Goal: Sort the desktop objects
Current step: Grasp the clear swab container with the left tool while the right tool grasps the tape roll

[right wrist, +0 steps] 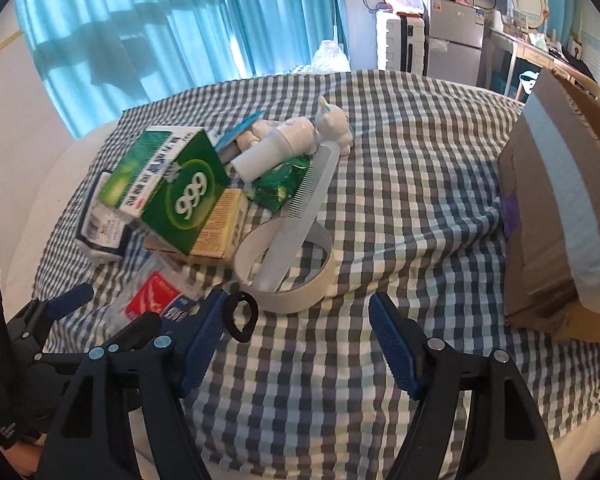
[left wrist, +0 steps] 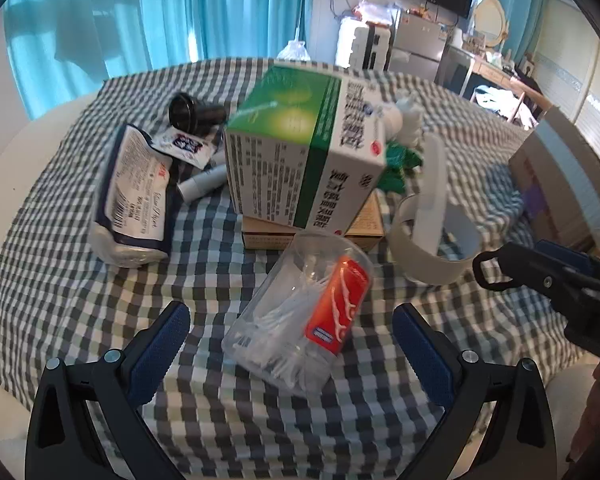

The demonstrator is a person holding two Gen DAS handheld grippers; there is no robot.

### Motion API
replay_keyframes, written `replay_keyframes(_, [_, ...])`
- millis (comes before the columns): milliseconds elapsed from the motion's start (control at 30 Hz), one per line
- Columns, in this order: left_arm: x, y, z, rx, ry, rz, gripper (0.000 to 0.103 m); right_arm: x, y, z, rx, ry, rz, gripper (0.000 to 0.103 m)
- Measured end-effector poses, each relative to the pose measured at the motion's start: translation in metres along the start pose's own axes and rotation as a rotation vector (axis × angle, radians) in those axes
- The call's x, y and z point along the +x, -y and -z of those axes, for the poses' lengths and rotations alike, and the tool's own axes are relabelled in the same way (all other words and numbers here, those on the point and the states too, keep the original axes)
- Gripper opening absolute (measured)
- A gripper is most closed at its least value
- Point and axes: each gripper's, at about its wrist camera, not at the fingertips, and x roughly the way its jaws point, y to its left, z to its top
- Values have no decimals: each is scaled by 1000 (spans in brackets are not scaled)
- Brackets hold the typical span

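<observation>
A clear plastic tub (left wrist: 296, 312) of white picks with a red label lies on its side on the checked cloth (left wrist: 100, 300). My left gripper (left wrist: 292, 316) is open wide. The tub sits between its blue pads (left wrist: 160, 344), which do not touch it. Behind the tub, a green and white medicine box (left wrist: 300, 140) rests tilted on a tan carton (left wrist: 312, 236). My right gripper (right wrist: 298, 300) is open over bare cloth just in front of a white ring band (right wrist: 288, 280), with nothing between its fingers. A pale comb (right wrist: 312, 200) leans into the ring.
A tissue pack (left wrist: 136, 196), a black cap (left wrist: 192, 114) and a small white tube (left wrist: 204, 182) lie at the left. A green packet (right wrist: 284, 184), white bottle (right wrist: 276, 148) and white toy figure (right wrist: 336, 124) sit behind the comb. An open cardboard box (right wrist: 560, 220) stands at the right.
</observation>
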Motion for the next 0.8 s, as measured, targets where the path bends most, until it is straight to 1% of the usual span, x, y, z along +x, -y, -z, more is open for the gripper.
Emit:
replay_keyframes(200, [29, -3, -3, -3, -40, 1, 103, 27, 11, -7, 30, -43, -2, 72])
replay_keyframes(367, [46, -6, -2, -6, -69, 3, 102, 41, 19, -8, 53, -62, -1, 72])
replay_keyframes(433, [50, -5, -1, 1, -74, 25, 92, 48, 24, -10, 69, -68, 0, 72])
replay_keyframes(500, [53, -4, 0, 11, -77, 28, 84, 54, 30, -14, 101, -73, -9, 72])
replay_keyframes(600, [53, -3, 2, 37, -63, 23, 79, 66, 36, -17, 144, -93, -34, 72])
replay_keyframes(633, [54, -4, 2, 37, -59, 25, 78, 71, 38, -16, 159, -107, -47, 66])
replay_keyframes(667, [53, -5, 2, 31, -59, 30, 78, 77, 38, -16, 174, -127, -62, 52])
replay_keyframes(733, [52, -8, 2, 17, -58, 36, 76, 84, 39, -13, 192, -150, -75, 40])
replay_keyframes(767, [51, -10, 2, 12, -61, 40, 76, 83, 39, -12, 187, -139, -70, 30])
replay_keyframes(800, [51, -11, 1, 10, -63, 40, 75, 83, 39, -12, 181, -134, -70, 24])
